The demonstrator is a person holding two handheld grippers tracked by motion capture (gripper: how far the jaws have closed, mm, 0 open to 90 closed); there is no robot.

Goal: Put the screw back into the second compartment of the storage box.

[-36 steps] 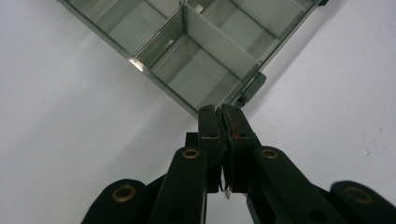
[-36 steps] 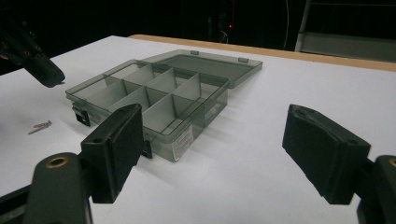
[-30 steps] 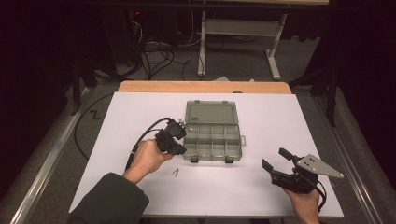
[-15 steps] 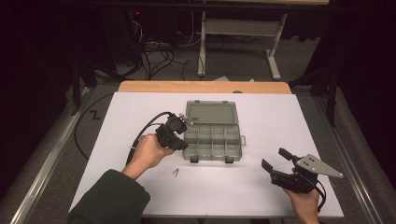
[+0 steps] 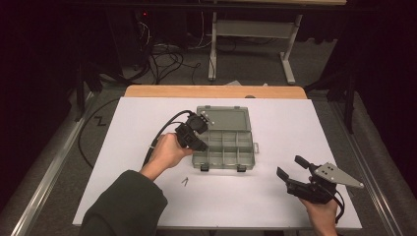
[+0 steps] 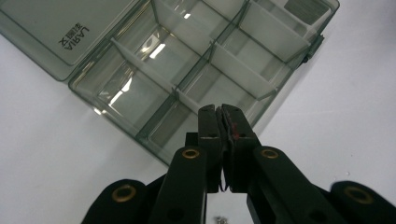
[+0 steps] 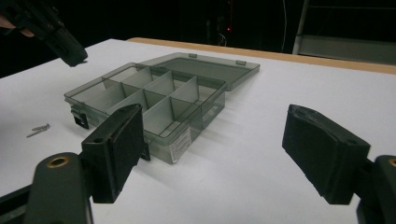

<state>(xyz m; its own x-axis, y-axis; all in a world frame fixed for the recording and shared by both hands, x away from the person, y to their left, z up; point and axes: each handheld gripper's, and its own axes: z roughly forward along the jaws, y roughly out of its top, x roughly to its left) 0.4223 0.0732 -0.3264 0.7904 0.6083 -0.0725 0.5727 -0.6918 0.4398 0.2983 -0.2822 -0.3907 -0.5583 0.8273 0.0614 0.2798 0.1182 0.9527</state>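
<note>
A clear grey compartment box [image 5: 227, 152] lies open in the middle of the white table, its lid [image 5: 226, 119] folded flat behind it. Its compartments [image 6: 154, 51] look bare. My left gripper [image 5: 201, 146] hovers over the box's front left corner with its jaws pressed shut [image 6: 221, 111]. A thin dark sliver shows between them; I cannot tell what it is. Two small screws [image 5: 186, 181] lie on the table in front of the box, also seen at the left [image 7: 39, 128]. My right gripper [image 5: 291, 167] stands open near the front right, aimed at the box [image 7: 154, 100].
The white table top [image 5: 123, 147] has free room on both sides of the box. A wooden edge [image 5: 216, 91] runs along the far side. Beyond it are dark floor, cables and a metal table frame [image 5: 251, 29].
My left gripper has moved a little forward and right, from beside the box's left edge to over its front left corner. The right gripper and the screws have stayed put.
</note>
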